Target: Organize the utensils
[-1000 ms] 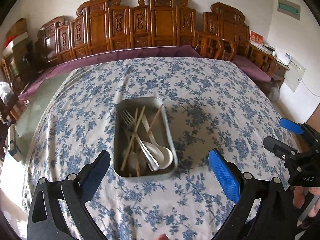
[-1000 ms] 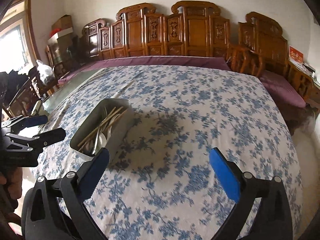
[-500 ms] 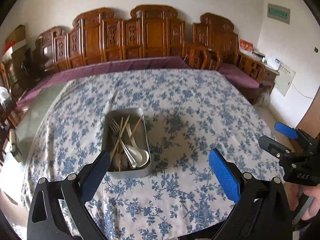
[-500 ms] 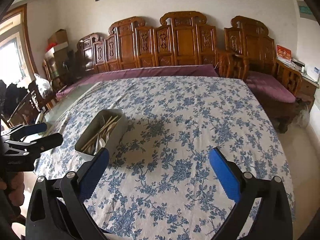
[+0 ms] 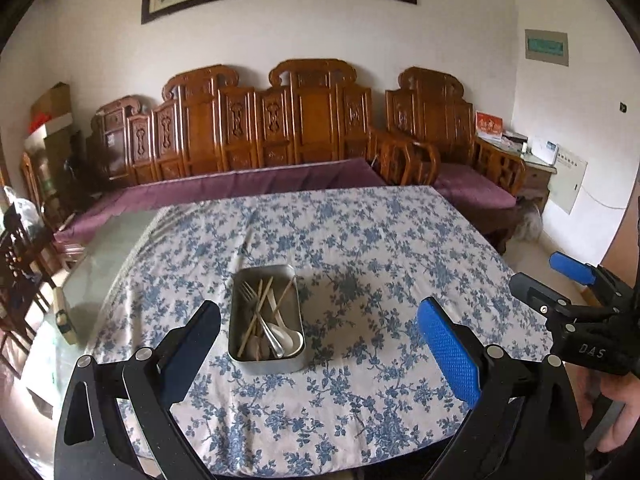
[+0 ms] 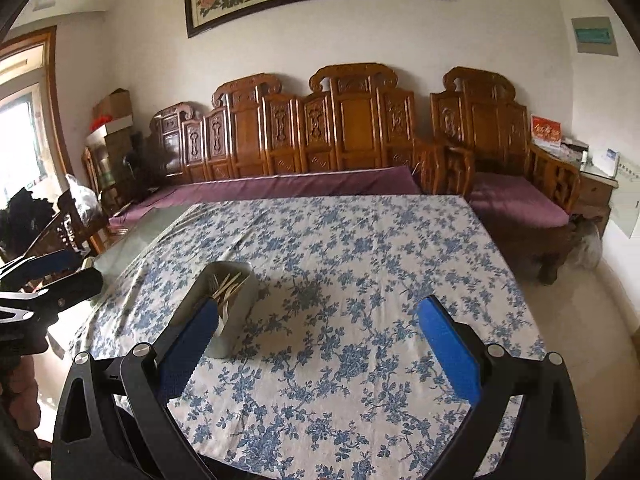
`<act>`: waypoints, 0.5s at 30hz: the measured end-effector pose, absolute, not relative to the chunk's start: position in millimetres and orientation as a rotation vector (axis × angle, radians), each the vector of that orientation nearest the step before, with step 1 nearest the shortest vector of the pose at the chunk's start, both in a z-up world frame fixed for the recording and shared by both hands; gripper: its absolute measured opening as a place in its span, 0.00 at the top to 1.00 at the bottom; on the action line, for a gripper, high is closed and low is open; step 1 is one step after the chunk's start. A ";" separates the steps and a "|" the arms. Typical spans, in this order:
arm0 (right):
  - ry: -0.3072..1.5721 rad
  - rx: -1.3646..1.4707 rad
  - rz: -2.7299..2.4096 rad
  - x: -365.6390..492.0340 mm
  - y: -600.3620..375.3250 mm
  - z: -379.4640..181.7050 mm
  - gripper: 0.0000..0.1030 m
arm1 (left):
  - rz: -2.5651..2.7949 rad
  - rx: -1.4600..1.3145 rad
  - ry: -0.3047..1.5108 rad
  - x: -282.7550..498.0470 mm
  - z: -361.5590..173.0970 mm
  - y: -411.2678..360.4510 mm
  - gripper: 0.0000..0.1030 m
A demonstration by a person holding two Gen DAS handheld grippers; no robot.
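Observation:
A metal tray (image 5: 264, 362) sits on the blue-flowered tablecloth (image 5: 360, 248). Inside it lie a fork (image 5: 250, 294), wooden chopsticks (image 5: 256, 320), a metal spoon (image 5: 272, 340) and a white spoon (image 5: 290, 338). My left gripper (image 5: 320, 344) hangs open and empty above the near table edge, short of the tray. From the right wrist view the tray (image 6: 236, 308) shows at left, partly behind one finger. My right gripper (image 6: 320, 344) is open and empty too, high over the near edge. The right gripper (image 5: 560, 284) also shows at the left view's right side, and the left gripper (image 6: 52, 272) at the right view's left edge.
A carved wooden bench (image 5: 312, 128) with a purple cushion (image 5: 240, 188) runs behind the table. A wooden armchair (image 6: 500, 160) and side table (image 6: 592, 176) stand at right. Bare glass tabletop (image 5: 92, 272) shows left of the cloth. A hand (image 5: 616, 408) holds the right gripper.
Both grippers have pulled back and risen away from the tray, so the tray looks smaller and farther and the wall painting has come into view. Both stayed open.

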State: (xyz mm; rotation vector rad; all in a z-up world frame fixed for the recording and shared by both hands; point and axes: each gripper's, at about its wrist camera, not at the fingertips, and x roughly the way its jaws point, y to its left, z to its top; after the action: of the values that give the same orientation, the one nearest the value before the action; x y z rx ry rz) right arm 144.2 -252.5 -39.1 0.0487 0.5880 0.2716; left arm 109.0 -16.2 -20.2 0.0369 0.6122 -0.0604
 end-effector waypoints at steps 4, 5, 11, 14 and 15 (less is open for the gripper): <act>0.554 0.038 0.265 134.6 -250.0 -23.0 0.02 | -0.064 0.039 0.577 99.6 -6.1 -17.3 0.08; 0.544 0.038 0.264 131.9 -249.5 -18.2 0.02 | -0.064 0.035 0.568 97.4 -2.3 -17.1 0.08; 0.472 0.030 0.269 117.0 -247.6 7.9 0.02 | -0.051 0.024 0.514 84.2 16.0 -16.4 0.08; 0.431 0.024 0.267 107.4 -247.1 22.0 0.02 | -0.039 0.016 0.482 76.9 25.3 -15.5 0.08; 0.420 0.022 0.267 104.7 -246.9 25.7 0.02 | -0.036 0.015 0.471 75.3 28.0 -15.0 0.08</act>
State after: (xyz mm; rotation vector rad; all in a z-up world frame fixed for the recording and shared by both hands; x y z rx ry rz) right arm 104.7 -246.9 25.7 0.0217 0.4203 0.2675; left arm 75.3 -15.0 28.0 0.0151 0.4708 -0.0363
